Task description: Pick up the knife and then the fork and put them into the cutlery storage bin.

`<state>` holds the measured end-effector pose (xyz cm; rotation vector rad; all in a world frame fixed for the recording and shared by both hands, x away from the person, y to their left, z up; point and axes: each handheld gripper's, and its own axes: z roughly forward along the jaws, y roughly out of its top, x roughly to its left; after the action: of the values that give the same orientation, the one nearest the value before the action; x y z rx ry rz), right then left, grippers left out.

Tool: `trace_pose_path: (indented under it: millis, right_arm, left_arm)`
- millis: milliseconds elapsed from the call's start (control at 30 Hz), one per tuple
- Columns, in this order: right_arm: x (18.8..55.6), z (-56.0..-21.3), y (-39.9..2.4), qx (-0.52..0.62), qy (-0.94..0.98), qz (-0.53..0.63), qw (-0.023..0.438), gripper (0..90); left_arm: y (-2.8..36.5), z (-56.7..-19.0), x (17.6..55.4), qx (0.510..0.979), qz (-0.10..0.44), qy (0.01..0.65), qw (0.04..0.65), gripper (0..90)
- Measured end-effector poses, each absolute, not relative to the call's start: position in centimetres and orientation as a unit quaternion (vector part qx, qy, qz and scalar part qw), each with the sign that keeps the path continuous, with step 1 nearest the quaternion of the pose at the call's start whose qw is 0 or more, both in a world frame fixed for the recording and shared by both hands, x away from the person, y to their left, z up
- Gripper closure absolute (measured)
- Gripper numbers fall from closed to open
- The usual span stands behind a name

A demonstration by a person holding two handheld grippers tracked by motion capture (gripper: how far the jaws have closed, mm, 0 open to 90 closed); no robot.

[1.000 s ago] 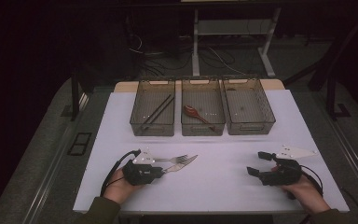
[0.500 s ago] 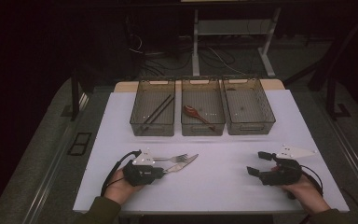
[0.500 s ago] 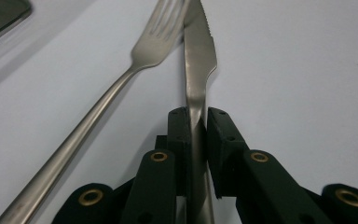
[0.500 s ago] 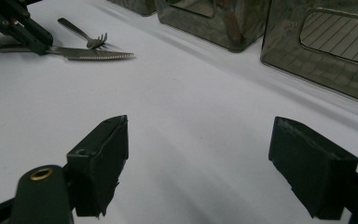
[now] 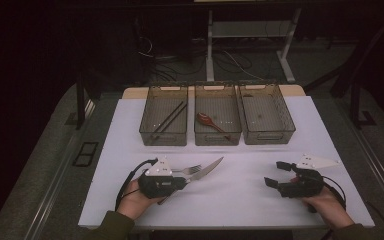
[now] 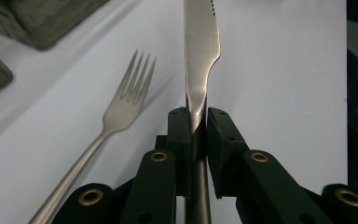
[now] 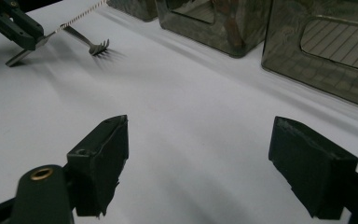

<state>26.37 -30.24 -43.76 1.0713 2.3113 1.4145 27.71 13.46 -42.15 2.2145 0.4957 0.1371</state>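
Left gripper point(image 6: 196, 122) has the table knife point(image 6: 200, 51) clamped by its handle, blade jutting out just beside the fork point(image 6: 121, 105) lying on the white mat point(image 5: 240, 192). Right gripper point(image 7: 198, 163), well apart from the fork, rests with jaws spread wide, nothing between them.

Three bins in a row at upper centre of the high view: chopsticks point(image 5: 169, 116) in the left bin point(image 5: 163, 135), spoon point(image 5: 209, 121) in the middle bin point(image 5: 217, 136), right bin point(image 5: 268, 134) beside it. Lower left, knife point(image 5: 206, 169) just right of fork point(image 5: 189, 170)
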Motion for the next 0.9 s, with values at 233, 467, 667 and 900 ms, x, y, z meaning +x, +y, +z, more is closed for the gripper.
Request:
trace_pose_path:
  millis: [233,467,667,900]
  right_arm:
    - [26.8,-43.2,-29.6,0.358,0.788,0.489,0.112,19.1]
    - [27.5,-42.0,-28.4,0.348,0.786,0.498,0.115,18.4]
    - [28.1,-40.4,-26.1,0.332,0.785,0.515,0.091,13.4]
    - [29.4,-38.5,-23.3,0.331,0.763,0.550,0.073,25.5]
  left_arm:
    - [12.2,-41.1,28.5,0.876,0.059,0.189,0.440,79.1]
    - [11.0,-40.0,29.1,0.867,0.060,0.181,0.460,79.1]
    - [9.2,-39.3,29.8,0.858,0.073,0.185,0.473,79.4]
    - [6.6,-38.4,30.6,0.839,0.106,0.217,0.487,79.3]
